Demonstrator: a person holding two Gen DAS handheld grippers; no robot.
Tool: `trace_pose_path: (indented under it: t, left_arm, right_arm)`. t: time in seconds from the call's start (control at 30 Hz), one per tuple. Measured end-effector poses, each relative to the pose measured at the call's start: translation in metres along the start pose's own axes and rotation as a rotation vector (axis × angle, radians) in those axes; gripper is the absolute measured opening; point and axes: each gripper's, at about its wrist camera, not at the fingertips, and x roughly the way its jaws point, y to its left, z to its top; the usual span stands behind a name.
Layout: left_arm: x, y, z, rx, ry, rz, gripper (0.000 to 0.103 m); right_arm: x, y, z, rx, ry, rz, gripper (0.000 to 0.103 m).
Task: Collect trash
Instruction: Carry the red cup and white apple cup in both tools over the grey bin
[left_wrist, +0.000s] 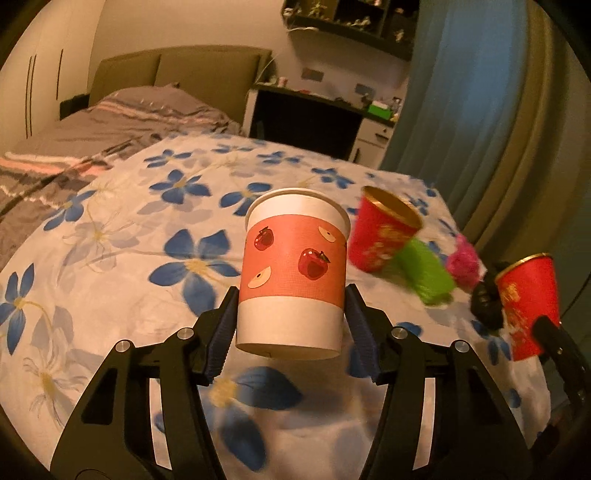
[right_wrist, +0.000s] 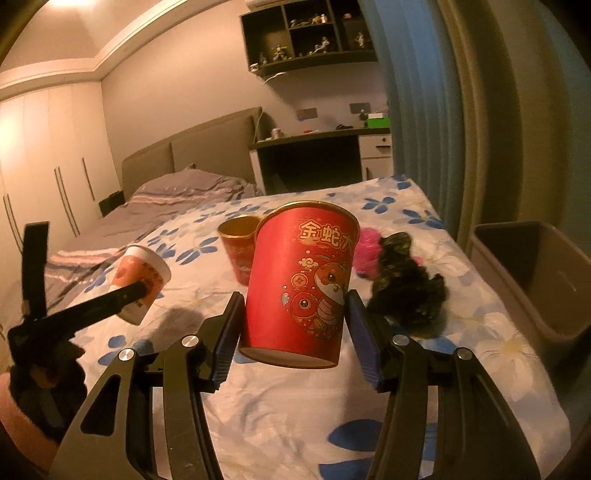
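Note:
My left gripper (left_wrist: 291, 314) is shut on a white paper cup with a pink apple band (left_wrist: 291, 273) and holds it upright above the floral cloth; it also shows in the right wrist view (right_wrist: 140, 280). My right gripper (right_wrist: 291, 317) is shut on a red paper cup with a gold snake print (right_wrist: 301, 284), lifted off the cloth; it shows in the left wrist view (left_wrist: 528, 306). A second red cup (left_wrist: 380, 232) (right_wrist: 239, 251) stands on the cloth. A green wad (left_wrist: 424, 277), a pink wad (left_wrist: 463, 264) (right_wrist: 367, 251) and a dark crumpled wad (right_wrist: 406, 288) lie near it.
The table wears a white cloth with blue flowers (left_wrist: 129, 280) (right_wrist: 295, 413). A grey bin (right_wrist: 532, 280) stands open off the table's right edge. A bed (left_wrist: 92, 133) lies behind on the left, a desk (left_wrist: 314, 122) and curtains (left_wrist: 480, 110) behind on the right.

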Motion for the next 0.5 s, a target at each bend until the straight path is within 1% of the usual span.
trace_pose_path:
  t: [0.1, 0.2, 0.5]
  left_arm:
    - [-0.01, -0.019, -0.001, 0.023, -0.026, -0.008, 0.056]
    - [-0.017, -0.042, 0.0, 0.057, -0.044, -0.032, 0.056]
    - [-0.024, -0.109, -0.006, 0.157, -0.053, -0.106, 0.056]
  right_arm:
    - [-0.008, -0.008, 0.002, 0.01, -0.018, -0.014, 0.055]
    - [-0.015, -0.016, 0.002, 0.017, -0.033, -0.027, 0.055]
    - [-0.04, -0.044, 0.001, 0.036, -0.066, -0.076, 0.055]
